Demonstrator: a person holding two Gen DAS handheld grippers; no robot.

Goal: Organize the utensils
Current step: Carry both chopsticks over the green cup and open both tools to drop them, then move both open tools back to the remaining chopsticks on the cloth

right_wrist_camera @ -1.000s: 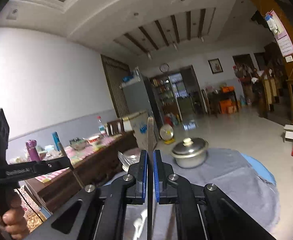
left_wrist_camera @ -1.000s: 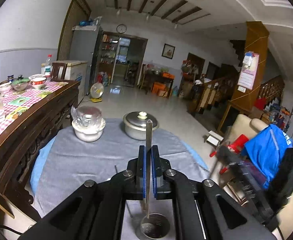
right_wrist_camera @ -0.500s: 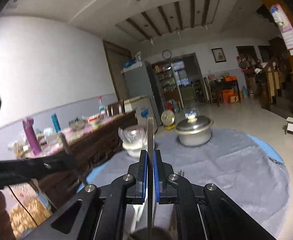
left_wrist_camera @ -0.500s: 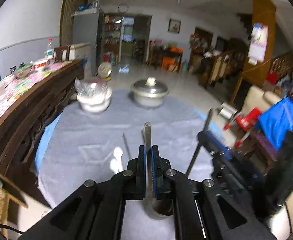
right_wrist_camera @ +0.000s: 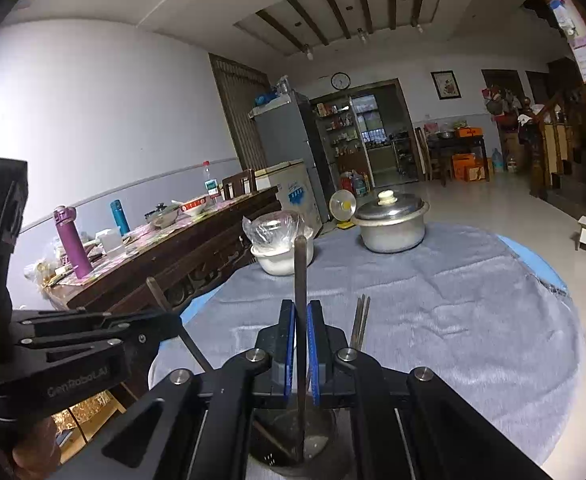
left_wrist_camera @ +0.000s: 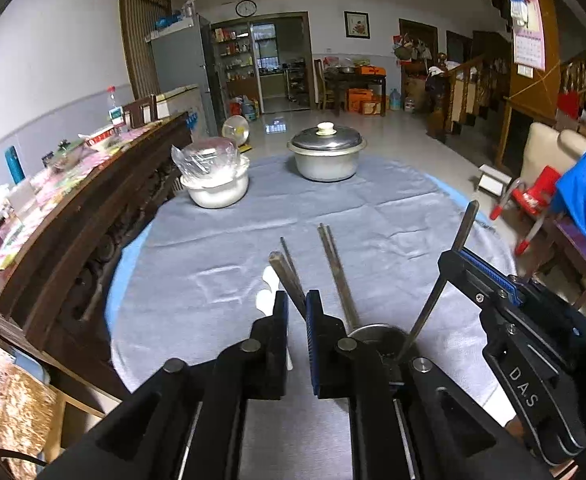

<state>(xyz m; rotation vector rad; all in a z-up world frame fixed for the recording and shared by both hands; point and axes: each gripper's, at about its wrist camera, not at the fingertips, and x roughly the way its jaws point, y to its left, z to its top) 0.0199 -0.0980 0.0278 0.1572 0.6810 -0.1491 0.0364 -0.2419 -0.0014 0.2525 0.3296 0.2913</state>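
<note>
A round metal utensil cup point(left_wrist_camera: 377, 334) stands on the grey cloth near the table's front; it also shows in the right wrist view point(right_wrist_camera: 293, 444). My left gripper point(left_wrist_camera: 296, 312) has its jaws a little apart, and a metal utensil handle point(left_wrist_camera: 287, 276) leans loose between them, its lower end in the cup. My right gripper point(right_wrist_camera: 301, 344) is shut on another metal utensil point(right_wrist_camera: 300, 280), held upright with its lower end in the cup. It shows from the side in the left wrist view point(left_wrist_camera: 463, 226). A pair of metal chopsticks point(left_wrist_camera: 335, 268) lies on the cloth beside a white spoon point(left_wrist_camera: 267, 292).
A lidded metal pot point(left_wrist_camera: 327, 154) and a white bowl covered with plastic point(left_wrist_camera: 215, 182) stand at the far side of the round table point(left_wrist_camera: 213, 248). A dark wooden sideboard point(left_wrist_camera: 77, 216) with bottles and dishes runs along the left. A chair with blue cloth point(left_wrist_camera: 585, 196) is at right.
Both grippers tipped downward toward the table. My left jaws opened and let go of the utensil, which now leans in the cup. The right utensil went down into the cup.
</note>
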